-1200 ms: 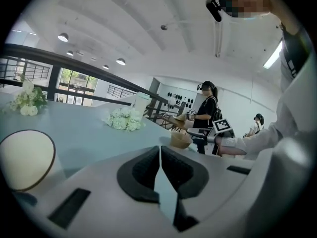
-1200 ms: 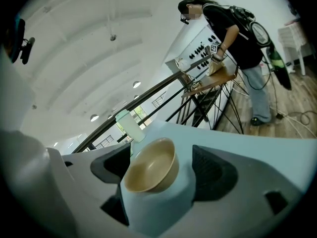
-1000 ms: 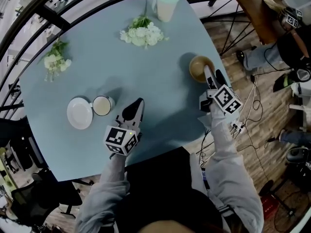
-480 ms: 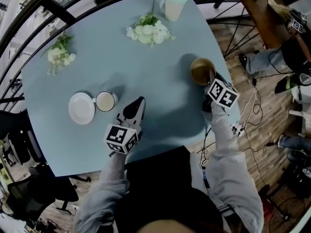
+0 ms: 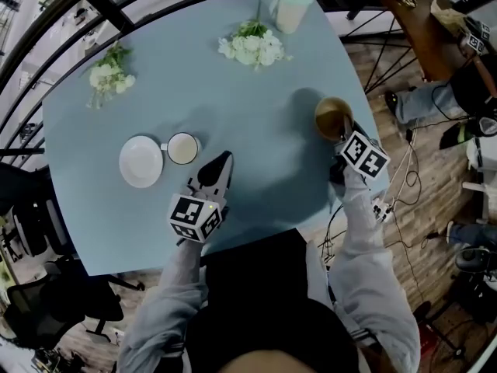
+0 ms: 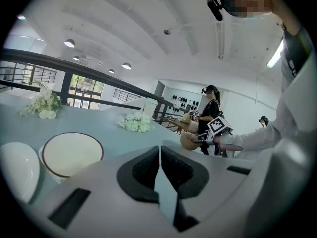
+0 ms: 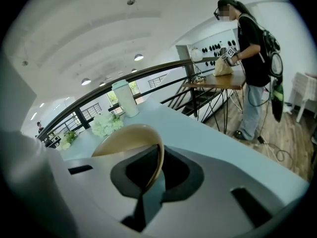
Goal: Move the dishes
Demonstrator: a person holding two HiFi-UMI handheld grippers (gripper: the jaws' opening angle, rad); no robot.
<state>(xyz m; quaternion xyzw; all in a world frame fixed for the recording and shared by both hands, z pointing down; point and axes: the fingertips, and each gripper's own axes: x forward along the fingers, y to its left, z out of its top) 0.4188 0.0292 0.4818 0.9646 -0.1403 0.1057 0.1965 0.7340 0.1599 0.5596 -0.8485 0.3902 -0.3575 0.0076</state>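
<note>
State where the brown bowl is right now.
In the head view, the brown bowl is near the blue table's right edge, its rim gripped by the right tongs, far right of the white cup.

plate [image 5: 140, 162] just left of cup [image 5: 183, 148], bowl [image 5: 332, 117] at right edge of table [image 5: 256, 146]

flower bunches [image 5: 109, 77] [image 5: 252, 47]: 2 | jug [image 5: 292, 5]: 1 | brown bowl [image 5: 332, 118]: 1 | white mug [image 5: 182, 148]: 1 | white saucer [image 5: 140, 161]: 1 | table [image 5: 256, 130]: 1

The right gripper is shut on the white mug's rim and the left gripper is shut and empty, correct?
No: the right gripper is shut on the rim of the tan bowl, as the right gripper view shows. The left gripper is shut and empty.
</note>
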